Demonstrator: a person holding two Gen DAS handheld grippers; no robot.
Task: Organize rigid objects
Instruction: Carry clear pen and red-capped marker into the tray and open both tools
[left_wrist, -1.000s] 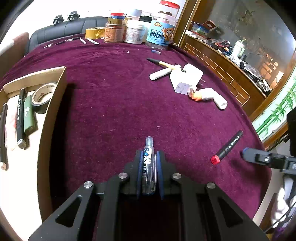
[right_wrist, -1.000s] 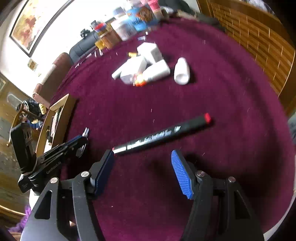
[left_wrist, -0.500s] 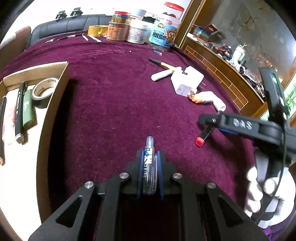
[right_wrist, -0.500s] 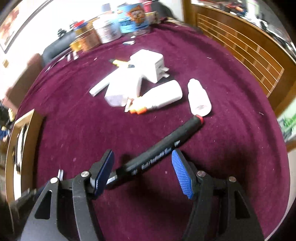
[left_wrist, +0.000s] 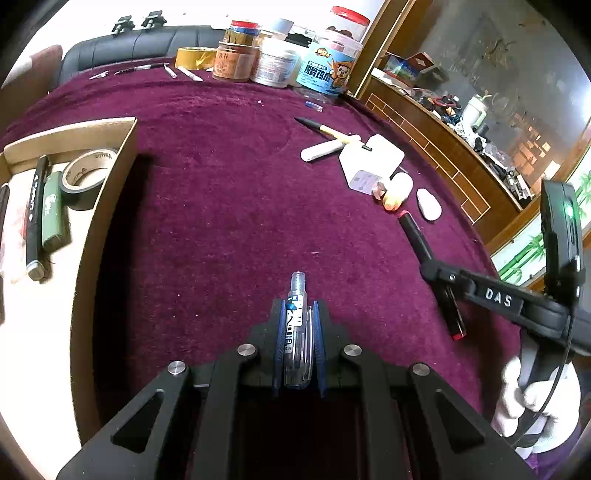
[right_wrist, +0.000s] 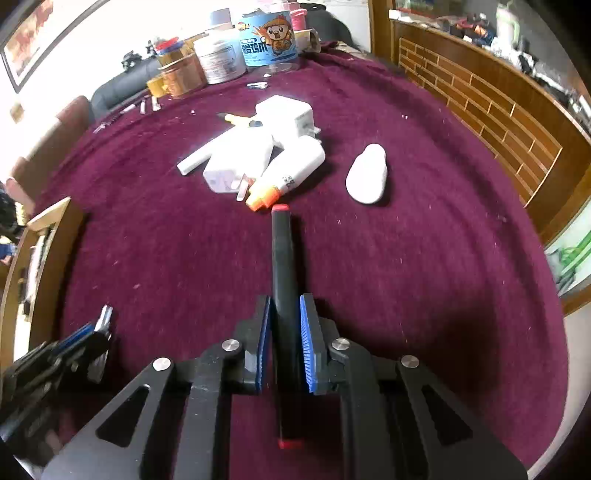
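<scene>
My left gripper (left_wrist: 298, 314) is shut on a clear pen (left_wrist: 295, 325) with a blue and white label, held over the purple tablecloth. My right gripper (right_wrist: 284, 317) is shut on a black marker (right_wrist: 282, 258) with red ends, which points forward toward the white items. In the left wrist view the right gripper (left_wrist: 436, 273) holds the marker (left_wrist: 417, 232) at the right. The cardboard box (left_wrist: 107, 206) at the left holds a tape roll (left_wrist: 85, 177), a black marker (left_wrist: 35, 214) and a green item (left_wrist: 51, 210).
A white charger (right_wrist: 284, 114), a white bottle with an orange cap (right_wrist: 291, 170), a white oval piece (right_wrist: 367, 173) and a yellow pen (left_wrist: 328, 129) lie mid-table. Jars (left_wrist: 273, 62) and yellow tape (left_wrist: 194, 57) stand at the far edge. A wooden rail (right_wrist: 491, 110) borders the right.
My right gripper came over the black marker, turned in line with it and shut on it. My left gripper kept hold of the clear pen and barely moved.
</scene>
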